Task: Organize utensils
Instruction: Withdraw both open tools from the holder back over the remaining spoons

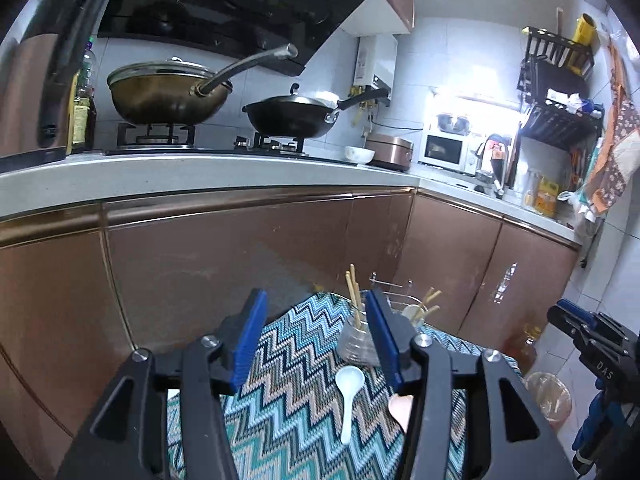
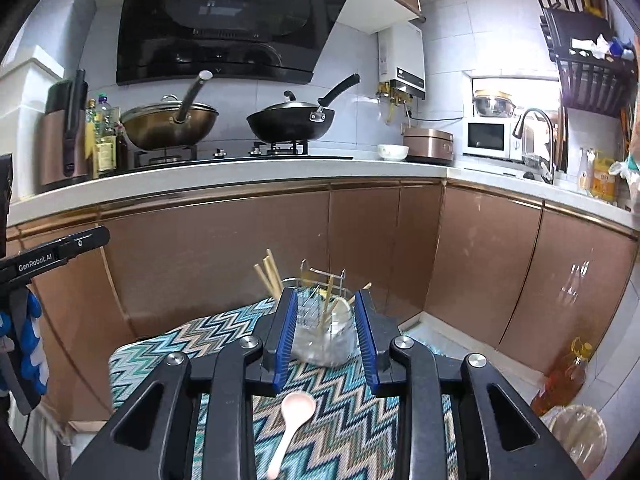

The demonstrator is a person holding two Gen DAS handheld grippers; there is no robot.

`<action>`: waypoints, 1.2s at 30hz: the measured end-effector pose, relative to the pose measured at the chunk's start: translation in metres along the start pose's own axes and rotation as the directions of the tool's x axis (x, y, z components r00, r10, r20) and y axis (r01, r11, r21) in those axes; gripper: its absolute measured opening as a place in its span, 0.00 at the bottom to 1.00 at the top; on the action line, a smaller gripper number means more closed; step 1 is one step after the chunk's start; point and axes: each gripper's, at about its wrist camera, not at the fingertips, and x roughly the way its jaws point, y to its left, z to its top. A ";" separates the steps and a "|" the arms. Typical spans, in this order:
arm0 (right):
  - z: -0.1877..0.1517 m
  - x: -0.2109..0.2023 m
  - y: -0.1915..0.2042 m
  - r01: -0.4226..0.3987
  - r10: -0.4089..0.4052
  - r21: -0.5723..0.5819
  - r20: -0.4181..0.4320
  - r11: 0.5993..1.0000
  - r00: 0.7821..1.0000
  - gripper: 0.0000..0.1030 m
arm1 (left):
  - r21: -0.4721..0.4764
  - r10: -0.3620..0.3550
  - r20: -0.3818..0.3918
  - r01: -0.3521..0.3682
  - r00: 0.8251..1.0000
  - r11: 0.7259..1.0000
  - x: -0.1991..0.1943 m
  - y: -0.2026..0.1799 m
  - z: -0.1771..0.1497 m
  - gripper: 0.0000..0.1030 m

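On the zigzag cloth [image 2: 168, 344], near its front edge, two spoons lie loose: a white spoon [image 1: 349, 396] below the left gripper [image 1: 316, 340] and a pink spoon [image 2: 294, 420] below the right gripper [image 2: 326, 340]. Both tongs hang spread and empty. Toward the far edge, a clear jar [image 2: 324, 340] and a wire rack [image 2: 320, 280] already hold chopsticks [image 2: 269, 274]. So it's between pickups, I'd say. Next: drop onto a spoon, pinch its thin handle, carry it to a holder.
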 end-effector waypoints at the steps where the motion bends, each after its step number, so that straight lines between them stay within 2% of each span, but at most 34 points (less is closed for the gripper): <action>1: -0.001 -0.007 0.001 0.000 0.000 0.003 0.000 1.000 1.000 0.29 | 0.001 -0.009 -0.001 0.009 1.000 1.000 -0.007 0.000 -0.001 0.48; 9: -0.001 -0.065 0.006 0.035 -0.035 0.018 0.041 0.999 0.999 0.31 | 0.005 -0.051 0.028 0.051 0.998 0.999 -0.052 0.008 0.001 0.49; 20: -0.004 -0.112 0.013 0.100 -0.101 0.030 0.060 0.995 0.993 0.36 | 0.014 -0.099 0.037 0.099 0.994 0.995 -0.075 0.019 0.000 0.52; 27: -0.010 -0.115 0.012 0.095 -0.098 0.044 0.053 0.994 0.994 0.36 | 0.022 -0.104 0.033 0.103 0.994 0.994 -0.070 0.025 -0.002 0.56; 36: -0.020 -0.089 0.005 0.099 -0.099 0.049 -0.004 0.994 0.995 0.37 | 0.035 -0.099 -0.033 0.101 0.994 0.994 -0.045 0.034 -0.016 0.56</action>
